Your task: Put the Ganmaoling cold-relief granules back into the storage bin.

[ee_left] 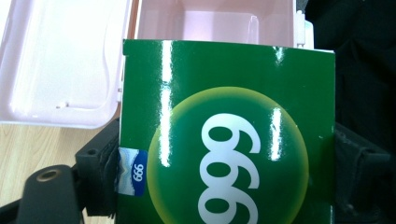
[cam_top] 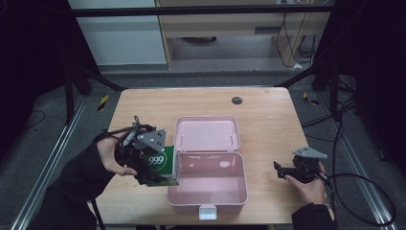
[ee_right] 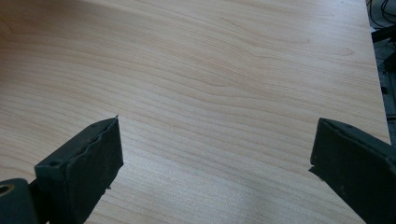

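Glossy green carton (ee_left: 229, 135) clamped in left gripper (cam_top: 152, 165) beside open pink plastic case (cam_top: 208, 194); right gripper (cam_top: 282, 170) jaws wide over woodgrain

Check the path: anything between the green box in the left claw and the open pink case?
Nothing visible. The green box in the left claw sits at the pink case's left wall; lid open, tub empty.

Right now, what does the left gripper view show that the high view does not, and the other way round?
Left gripper view alone: the small blue 999 label at the green box's edge, and both jaws pressing its sides. High view alone: the right gripper open over bare table, the case's front latch. Both: the green box and open pink case, empty inside.
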Action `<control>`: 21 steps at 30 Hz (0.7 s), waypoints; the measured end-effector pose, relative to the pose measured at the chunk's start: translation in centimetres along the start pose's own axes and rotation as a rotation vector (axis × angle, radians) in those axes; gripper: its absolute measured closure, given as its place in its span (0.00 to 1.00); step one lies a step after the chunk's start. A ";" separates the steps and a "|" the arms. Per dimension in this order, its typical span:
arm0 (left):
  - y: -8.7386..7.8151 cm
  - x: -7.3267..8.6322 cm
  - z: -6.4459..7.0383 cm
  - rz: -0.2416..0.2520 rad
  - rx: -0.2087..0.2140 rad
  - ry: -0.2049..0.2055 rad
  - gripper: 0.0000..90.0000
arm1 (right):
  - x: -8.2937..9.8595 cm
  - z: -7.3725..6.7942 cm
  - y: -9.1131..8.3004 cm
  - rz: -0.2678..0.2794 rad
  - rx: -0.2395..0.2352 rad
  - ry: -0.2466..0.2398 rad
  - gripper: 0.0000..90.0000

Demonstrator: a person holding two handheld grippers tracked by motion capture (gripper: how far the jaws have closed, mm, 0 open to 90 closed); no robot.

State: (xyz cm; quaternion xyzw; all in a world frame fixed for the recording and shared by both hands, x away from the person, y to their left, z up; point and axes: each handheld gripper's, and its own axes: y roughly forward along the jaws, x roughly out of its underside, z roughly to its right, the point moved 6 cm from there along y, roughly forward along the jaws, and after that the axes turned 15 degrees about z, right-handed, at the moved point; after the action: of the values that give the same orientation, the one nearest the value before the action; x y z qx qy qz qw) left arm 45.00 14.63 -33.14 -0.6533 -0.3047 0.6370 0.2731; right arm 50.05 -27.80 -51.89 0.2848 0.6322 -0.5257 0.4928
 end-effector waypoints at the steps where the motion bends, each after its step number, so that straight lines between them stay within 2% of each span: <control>1: 0.0 0.0 0.0 0.000 0.000 0.000 0.16 | 0.0 0.0 0.0 0.000 0.000 0.000 0.03; 9: 0.8 -1.4 0.0 -0.008 0.018 0.030 0.16 | 0.1 0.0 0.1 -0.003 0.000 0.003 0.03; 21: 2.6 -2.7 -0.3 -0.013 0.032 0.044 0.16 | 0.1 0.0 0.0 -0.004 -0.001 0.009 0.03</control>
State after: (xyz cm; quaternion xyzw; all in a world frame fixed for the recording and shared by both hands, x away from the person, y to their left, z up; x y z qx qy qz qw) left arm 45.41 10.90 -33.23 -0.6607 -0.2924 0.6256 0.2942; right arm 50.03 -27.78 -52.03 0.2857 0.6353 -0.5250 0.4890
